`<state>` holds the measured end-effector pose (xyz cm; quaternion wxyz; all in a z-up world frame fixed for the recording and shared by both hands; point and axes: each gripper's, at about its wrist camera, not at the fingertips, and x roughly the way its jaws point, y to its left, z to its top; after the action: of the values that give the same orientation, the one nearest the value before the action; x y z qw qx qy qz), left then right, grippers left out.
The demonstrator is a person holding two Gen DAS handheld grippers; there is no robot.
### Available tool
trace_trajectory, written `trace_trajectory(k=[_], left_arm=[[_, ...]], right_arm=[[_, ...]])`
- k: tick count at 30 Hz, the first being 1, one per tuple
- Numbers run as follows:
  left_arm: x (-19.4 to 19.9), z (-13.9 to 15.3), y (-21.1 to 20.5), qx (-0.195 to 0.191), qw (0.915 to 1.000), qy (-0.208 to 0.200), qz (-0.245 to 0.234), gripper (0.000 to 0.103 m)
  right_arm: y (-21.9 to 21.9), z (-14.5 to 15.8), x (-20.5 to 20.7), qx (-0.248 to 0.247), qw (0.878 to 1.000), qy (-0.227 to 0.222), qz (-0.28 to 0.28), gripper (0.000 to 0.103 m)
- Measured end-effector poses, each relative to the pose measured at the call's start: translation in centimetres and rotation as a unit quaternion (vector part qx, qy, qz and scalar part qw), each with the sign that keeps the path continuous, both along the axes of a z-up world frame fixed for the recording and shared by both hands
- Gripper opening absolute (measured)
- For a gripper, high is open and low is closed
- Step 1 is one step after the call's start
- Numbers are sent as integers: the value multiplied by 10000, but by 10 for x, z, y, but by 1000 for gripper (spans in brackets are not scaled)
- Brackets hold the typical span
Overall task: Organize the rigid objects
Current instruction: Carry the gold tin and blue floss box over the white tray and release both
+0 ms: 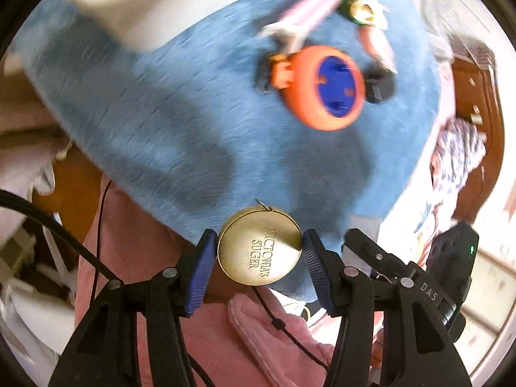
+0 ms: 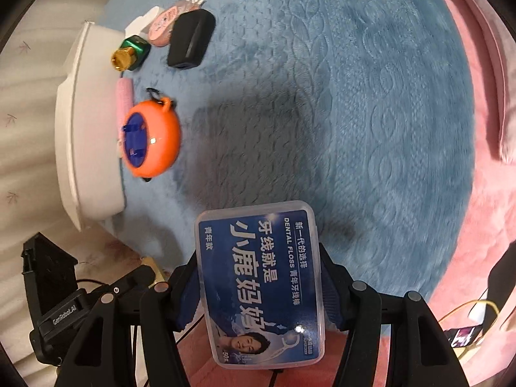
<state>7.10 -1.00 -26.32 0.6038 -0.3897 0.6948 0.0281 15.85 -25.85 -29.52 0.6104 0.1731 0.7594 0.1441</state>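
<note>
Clamped in the right gripper, a clear dental floss box with a blue label hangs above the blue plush mat, likely bound for the row beside the white tray. Smaller, a round brass tin (engraved lid up) sits pinched edgewise in the left gripper, over the mat's near edge.

Black plastic left gripper with ribbed blue pads, round silver pivot screws, white "DAS" lettering on a side block, a small green light beside it. Thick black cable trailing off. Same black frame on right gripper, blue-padded, side mount marked "GenRobot.AI".
</note>
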Motion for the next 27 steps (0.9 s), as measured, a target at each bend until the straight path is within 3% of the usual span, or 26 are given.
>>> trace_trajectory(k=[4,8,13,20,27], left_arm=[[19,27,-7,258,9969,-563,-487,58],[37,58,-5,593,9862,-1224,-946,58],[57,91,16,900,9661,-1966,-1409,58],[77,122,49,1398,9345,-2691,-1864,58],[87,133,93,2022,9087,-2885,-2239,58]], right_arm=[[7,20,-13,17,9998,-208,7,63],[21,38,0,70,9991,-399,-86,63],[47,55,1,213,9979,-534,-297,63],[85,74,7,681,9935,-617,-664,63],[141,95,15,886,9887,-1028,-642,63]])
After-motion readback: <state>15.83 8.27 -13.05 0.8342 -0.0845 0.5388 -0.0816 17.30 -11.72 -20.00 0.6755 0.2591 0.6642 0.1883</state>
